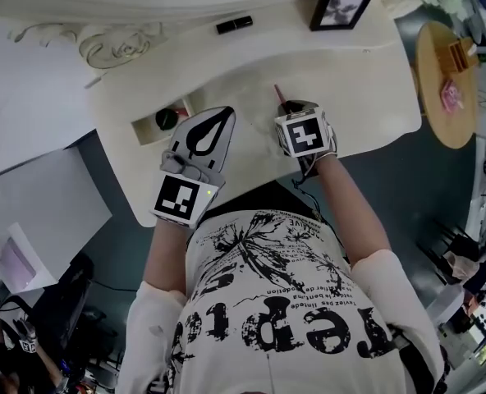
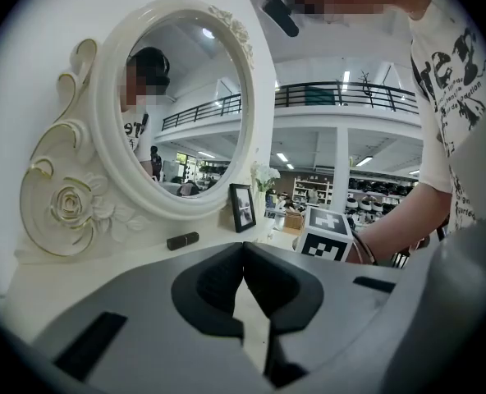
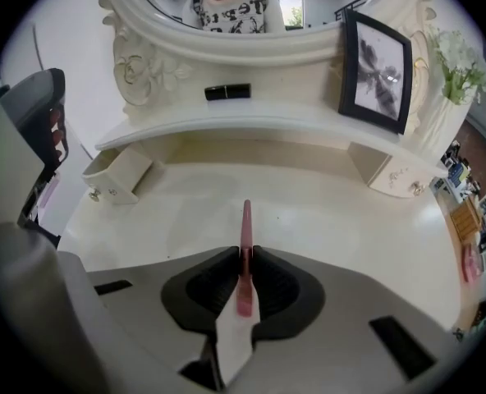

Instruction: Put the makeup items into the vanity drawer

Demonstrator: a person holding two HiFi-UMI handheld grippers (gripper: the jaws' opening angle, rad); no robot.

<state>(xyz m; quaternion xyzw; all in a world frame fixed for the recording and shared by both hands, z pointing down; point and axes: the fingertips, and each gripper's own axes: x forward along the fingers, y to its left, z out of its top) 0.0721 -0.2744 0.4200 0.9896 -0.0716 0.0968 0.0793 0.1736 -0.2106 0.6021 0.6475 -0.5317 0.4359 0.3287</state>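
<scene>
A thin pink makeup pencil (image 3: 245,220) sticks out forward from my right gripper (image 3: 245,257), whose pads are shut on its lower part. In the head view this gripper (image 1: 289,105) hovers over the middle of the cream vanity top (image 1: 358,80), the pencil (image 1: 279,95) pointing away from me. The small left drawer (image 1: 144,134) stands open, with a dark round item (image 1: 167,118) inside. My left gripper (image 1: 225,115) is just right of that drawer; its jaws (image 2: 243,249) meet with nothing between them. A black lipstick (image 1: 234,25) lies on the upper shelf under the mirror.
A framed picture (image 1: 341,5) stands at the back right of the shelf, with white flowers (image 3: 460,68) beside it. The oval mirror (image 2: 177,105) rises behind the shelf. A closed drawer (image 3: 391,175) sits at the right. A round wooden side table (image 1: 447,80) stands right of the vanity.
</scene>
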